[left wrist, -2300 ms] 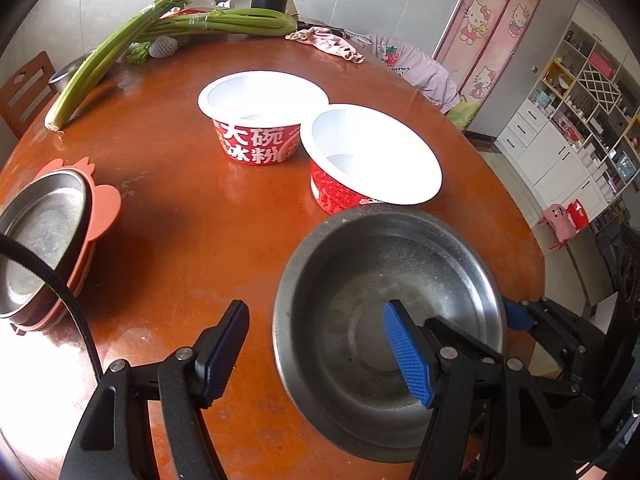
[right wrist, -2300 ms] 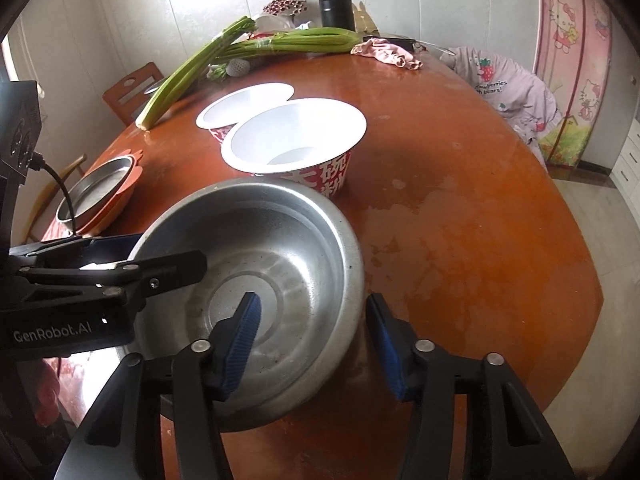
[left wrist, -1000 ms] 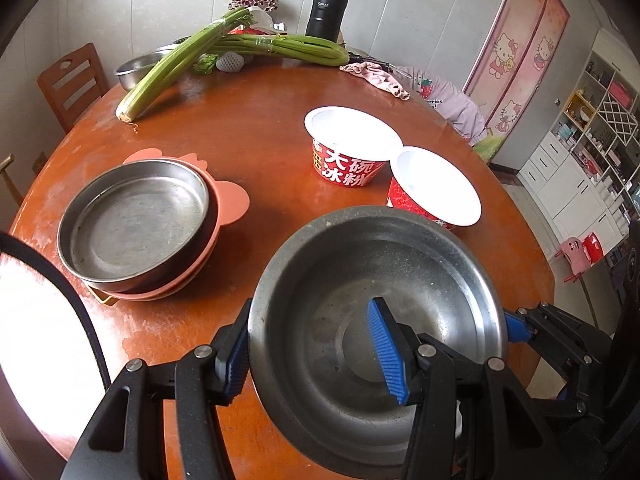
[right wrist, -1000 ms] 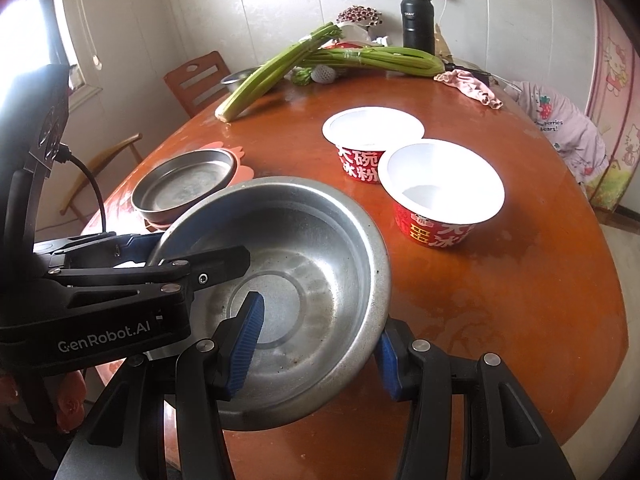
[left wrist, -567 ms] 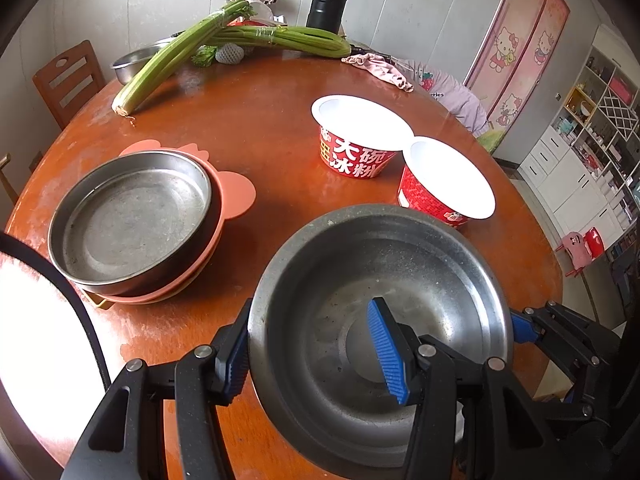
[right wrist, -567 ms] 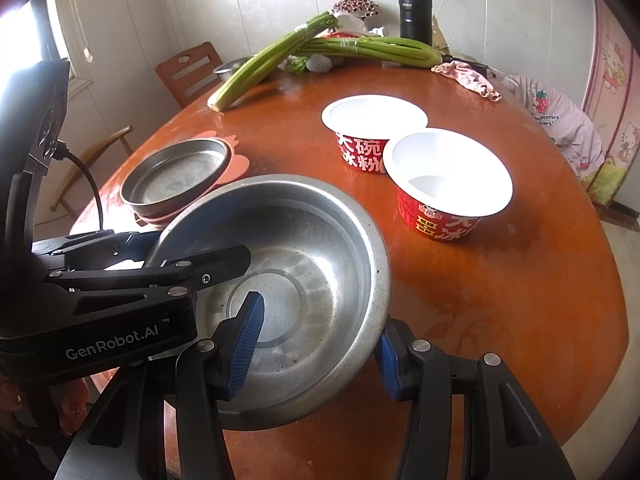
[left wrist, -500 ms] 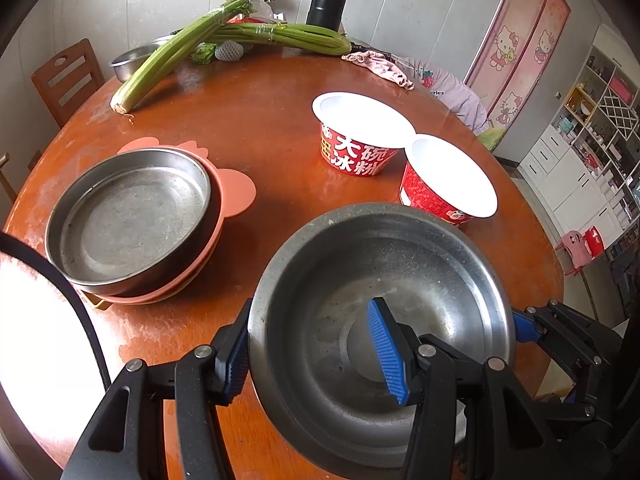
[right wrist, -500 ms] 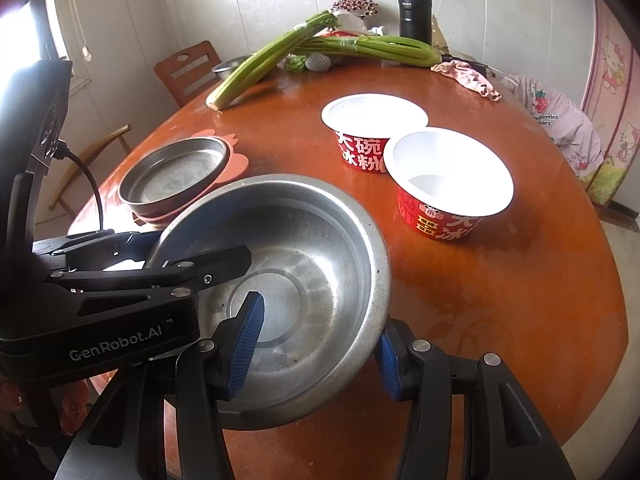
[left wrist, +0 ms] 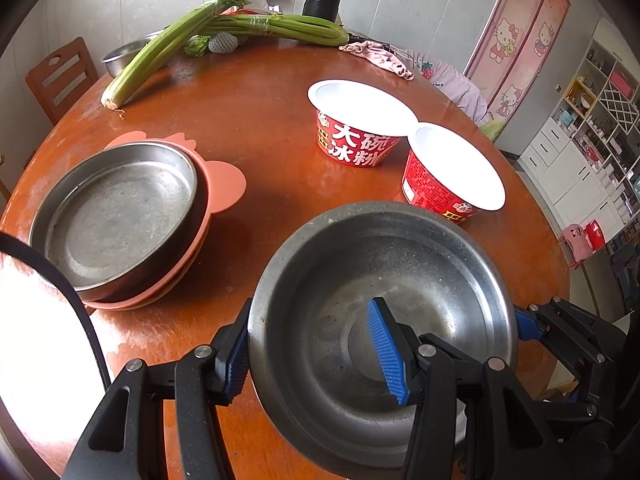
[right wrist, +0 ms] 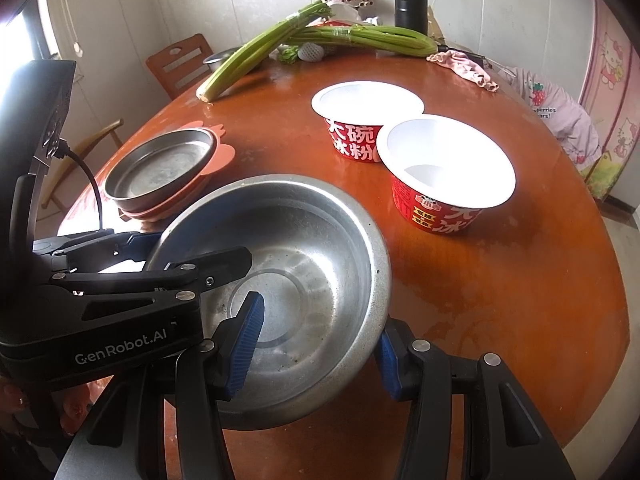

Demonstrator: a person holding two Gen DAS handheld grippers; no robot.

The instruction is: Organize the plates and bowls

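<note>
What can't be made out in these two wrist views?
- Underside of the large steel bowl and the round wooden table beneath it: hidden by the bowl in both views, so contact with the table is unclear.
- Salmon-pink silicone plate: mostly covered by the shallow steel pan.
- Small steel bowl at the far edge: blocked by celery stalks.
- Right gripper: only its fingertip shows in the left view.

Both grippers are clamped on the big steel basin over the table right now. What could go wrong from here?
1. The steel basin is pinched only at its thin rim by the left gripper and right gripper; uneven hand motion could twist it loose.
2. The nearer red paper bowl sits close beyond its far rim; swinging forward could knock it.
3. Stacking onto the steel plate may shift the pink mat.
</note>
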